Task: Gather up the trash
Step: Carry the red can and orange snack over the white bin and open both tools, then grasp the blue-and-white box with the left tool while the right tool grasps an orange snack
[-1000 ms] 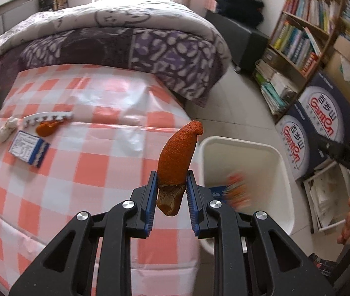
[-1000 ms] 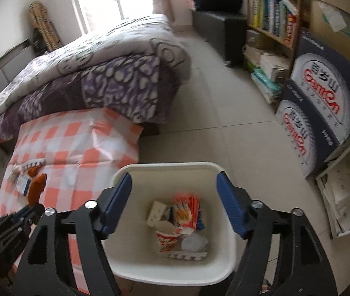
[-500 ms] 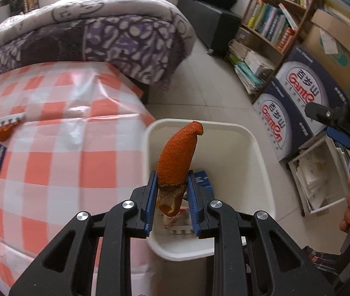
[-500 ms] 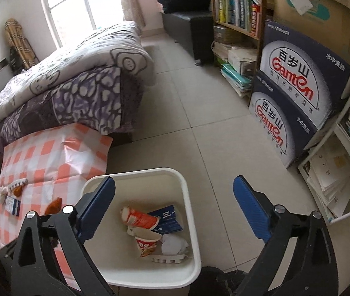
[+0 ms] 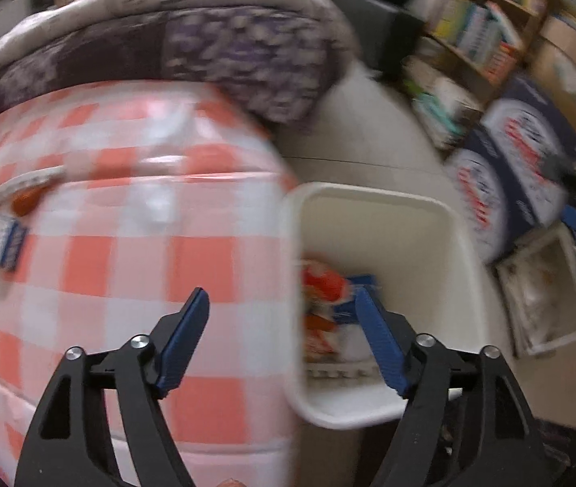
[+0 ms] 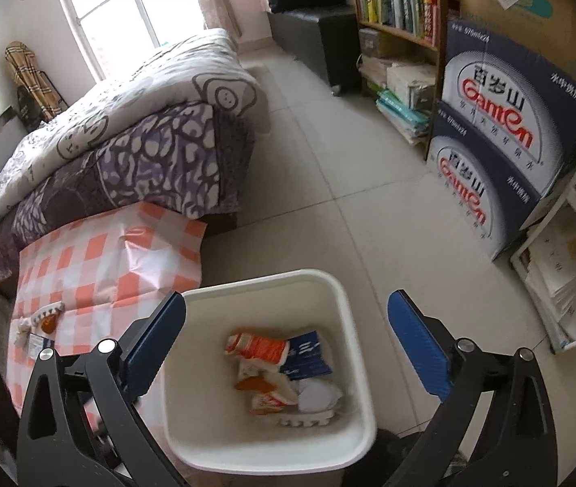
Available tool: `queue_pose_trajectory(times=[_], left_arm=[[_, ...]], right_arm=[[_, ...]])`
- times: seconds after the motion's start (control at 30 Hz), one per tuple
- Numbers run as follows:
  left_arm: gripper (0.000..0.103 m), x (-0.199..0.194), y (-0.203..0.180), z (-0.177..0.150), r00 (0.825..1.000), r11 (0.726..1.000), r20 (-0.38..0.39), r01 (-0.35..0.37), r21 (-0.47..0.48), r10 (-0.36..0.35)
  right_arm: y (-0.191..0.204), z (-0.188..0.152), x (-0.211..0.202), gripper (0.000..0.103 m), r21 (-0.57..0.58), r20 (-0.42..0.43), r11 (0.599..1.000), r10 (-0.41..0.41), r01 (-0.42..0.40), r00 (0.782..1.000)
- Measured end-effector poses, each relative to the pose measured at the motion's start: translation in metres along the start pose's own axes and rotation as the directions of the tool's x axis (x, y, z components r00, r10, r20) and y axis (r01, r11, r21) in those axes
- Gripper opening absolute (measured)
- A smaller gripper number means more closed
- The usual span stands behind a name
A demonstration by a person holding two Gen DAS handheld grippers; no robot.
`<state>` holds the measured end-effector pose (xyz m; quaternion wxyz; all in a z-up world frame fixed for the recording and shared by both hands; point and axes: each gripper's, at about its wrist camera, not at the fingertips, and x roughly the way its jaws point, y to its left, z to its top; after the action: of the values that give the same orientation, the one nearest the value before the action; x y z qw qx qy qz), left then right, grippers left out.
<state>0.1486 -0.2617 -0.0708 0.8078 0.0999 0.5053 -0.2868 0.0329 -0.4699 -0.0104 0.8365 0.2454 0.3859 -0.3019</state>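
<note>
Fingers of L gripper [image 5: 282, 312] & R gripper [image 6: 286, 316] spread apart, holding nothing, above white bin [image 6: 344, 296] w/ trash.

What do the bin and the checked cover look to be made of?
The bin looks like white moulded plastic: smooth, matte, thick rolled rim, rounded corners. The checked cover looks like thin plastic sheet rather than cloth: it is glossy, with sharp fold creases and bright glare patches. Neither can be confirmed by look alone.
</note>
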Motion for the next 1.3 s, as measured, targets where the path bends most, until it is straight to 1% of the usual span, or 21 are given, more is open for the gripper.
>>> queue_pose_trajectory(times=[0.13,0.2,0.27,0.3,0.37,0.4,0.47,0.53,0.6,0.77,0.8,0.9,0.93,1.0,1.03,1.07,1.13,1.2,1.23,1.27,1.3], left_arm=[[0.081,0.008,0.056,0.012,0.986,0.981,0.006,-0.166,-0.104,0.168],[0.082,0.012,0.097,0.020,0.959,0.937,-0.020,-0.281,-0.205,0.283],[0.083,0.014,0.131,0.027,0.940,0.893,-0.050,-0.337,-0.299,0.338],[0.083,0.016,0.159,0.029,0.927,0.851,-0.073,-0.367,-0.375,0.368],[0.084,0.018,0.188,0.029,0.901,0.789,-0.110,-0.423,-0.446,0.420],[0.084,0.020,0.206,0.027,0.885,0.752,-0.140,-0.452,-0.479,0.443],[0.084,0.029,0.236,0.024,0.877,0.704,-0.194,-0.470,-0.533,0.439],[0.084,0.035,0.252,0.023,0.878,0.680,-0.221,-0.470,-0.563,0.424],[0.084,0.040,0.264,0.025,0.883,0.668,-0.225,-0.460,-0.585,0.412],[0.088,0.049,0.284,0.022,0.895,0.674,-0.220,-0.438,-0.595,0.388],[0.088,0.048,0.288,0.022,0.895,0.681,-0.216,-0.439,-0.586,0.391],[0.081,0.041,0.301,0.017,0.913,0.713,-0.199,-0.402,-0.574,0.355],[0.074,0.037,0.307,0.015,0.920,0.728,-0.190,-0.388,-0.565,0.343],[0.049,0.029,0.317,0.009,0.928,0.754,-0.168,-0.368,-0.544,0.332],[0.042,0.025,0.324,0.004,0.936,0.767,-0.156,-0.348,-0.538,0.316],[0.031,0.022,0.330,0.000,0.943,0.777,-0.147,-0.329,-0.536,0.298],[0.027,0.015,0.344,-0.007,0.956,0.805,-0.137,-0.291,-0.517,0.258],[0.026,0.011,0.347,-0.013,0.968,0.858,-0.139,-0.250,-0.448,0.210],[0.029,0.009,0.347,-0.016,0.969,0.892,-0.147,-0.240,-0.383,0.198],[0.031,0.007,0.347,-0.018,0.964,0.909,-0.158,-0.255,-0.330,0.213],[0.051,0.004,0.349,-0.021,0.956,0.915,-0.170,-0.280,-0.292,0.238]], right_arm=[[0.015,-0.003,0.006,0.096,-0.012,-0.023,1.000,0.009,-0.009,1.000],[0.023,-0.005,0.010,0.096,-0.026,-0.030,1.000,0.012,-0.013,0.999],[0.031,-0.007,0.013,0.096,-0.045,-0.041,0.999,0.015,-0.017,0.999],[0.037,-0.008,0.016,0.096,-0.059,-0.048,0.998,0.017,-0.020,0.999],[0.046,-0.010,0.020,0.096,-0.080,-0.056,0.997,0.017,-0.022,0.998],[0.050,-0.011,0.022,0.096,-0.092,-0.061,0.996,0.016,-0.021,0.998],[0.055,-0.012,0.024,0.096,-0.110,-0.066,0.994,0.012,-0.019,0.998],[0.061,-0.013,0.028,0.096,-0.128,-0.071,0.992,0.004,-0.013,0.997],[0.066,-0.015,0.031,0.096,-0.136,-0.077,0.991,0.000,-0.011,0.997],[0.086,-0.020,0.039,0.096,-0.168,-0.092,0.986,-0.010,-0.005,0.996],[0.090,-0.021,0.041,0.096,-0.172,-0.095,0.985,-0.012,-0.005,0.995],[0.108,-0.028,0.048,0.096,-0.201,-0.102,0.980,-0.011,-0.010,0.995],[0.114,-0.030,0.049,0.096,-0.213,-0.103,0.977,-0.007,-0.015,0.995],[0.131,-0.037,0.051,0.096,-0.251,-0.103,0.967,0.008,-0.034,0.995],[0.139,-0.042,0.051,0.096,-0.270,-0.101,0.962,0.016,-0.043,0.995],[0.146,-0.044,0.051,0.096,-0.287,-0.098,0.957,0.025,-0.053,0.995],[0.168,-0.055,0.049,0.096,-0.344,-0.088,0.935,0.054,-0.082,0.995],[0.191,-0.067,0.049,0.096,-0.406,-0.084,0.908,0.072,-0.100,0.994],[0.199,-0.072,0.050,0.096,-0.422,-0.089,0.901,0.075,-0.106,0.993],[0.207,-0.077,0.051,0.096,-0.433,-0.100,0.894,0.082,-0.118,0.992],[0.214,-0.082,0.052,0.096,-0.437,-0.113,0.890,0.090,-0.130,0.990]])
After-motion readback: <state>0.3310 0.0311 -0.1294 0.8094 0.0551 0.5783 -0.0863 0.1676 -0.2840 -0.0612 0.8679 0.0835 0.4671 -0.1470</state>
